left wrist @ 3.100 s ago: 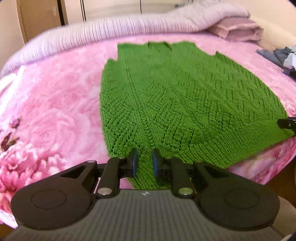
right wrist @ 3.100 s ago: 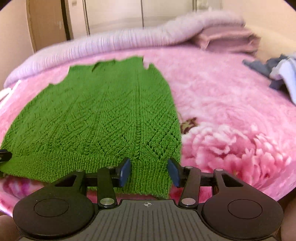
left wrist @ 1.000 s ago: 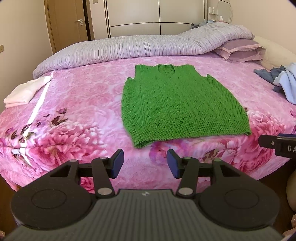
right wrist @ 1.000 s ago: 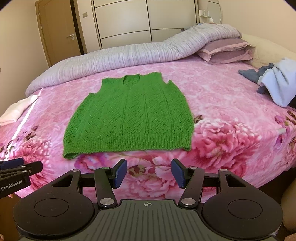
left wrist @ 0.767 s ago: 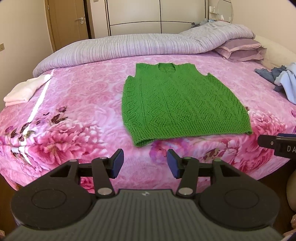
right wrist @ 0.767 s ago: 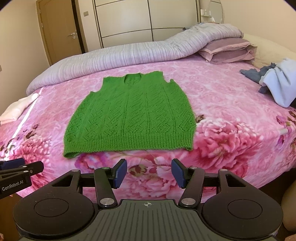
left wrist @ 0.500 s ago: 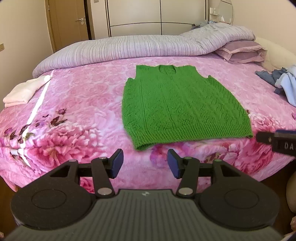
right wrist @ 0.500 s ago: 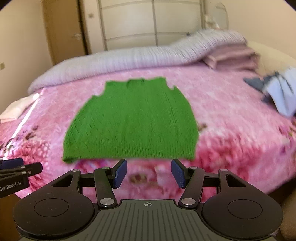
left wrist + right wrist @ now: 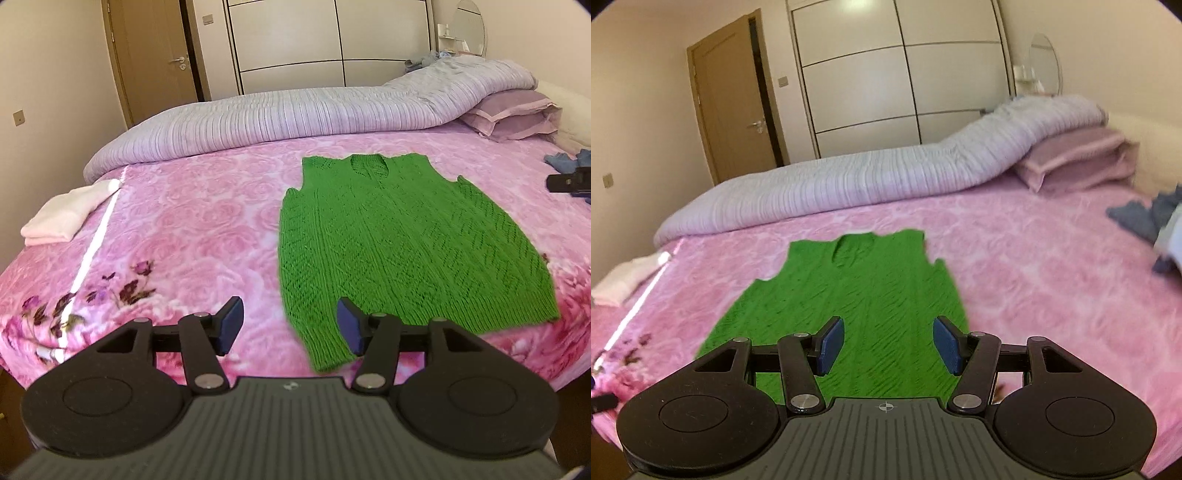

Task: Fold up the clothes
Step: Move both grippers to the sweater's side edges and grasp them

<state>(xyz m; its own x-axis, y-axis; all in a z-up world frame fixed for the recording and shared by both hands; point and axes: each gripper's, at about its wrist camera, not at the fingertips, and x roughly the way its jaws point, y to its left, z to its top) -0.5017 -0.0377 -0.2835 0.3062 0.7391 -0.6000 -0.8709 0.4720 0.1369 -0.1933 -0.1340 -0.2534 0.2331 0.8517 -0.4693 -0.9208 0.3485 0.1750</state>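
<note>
Vest [image 9: 402, 240] looms nearer; both tongs [image 9: 288, 328] [image 9: 888, 345] still gape empty.

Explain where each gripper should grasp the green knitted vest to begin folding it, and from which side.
Judging by its flat pose, hem nearest: pinch the green knitted vest at its two hem corners, from the bed's near edge, open left gripper and right gripper each taking its own side.

Home bedroom: bed [image 9: 207, 229] with pink floral cover, pillows [image 9: 513, 114], wardrobe [image 9: 905, 81], door [image 9: 727, 110].
</note>
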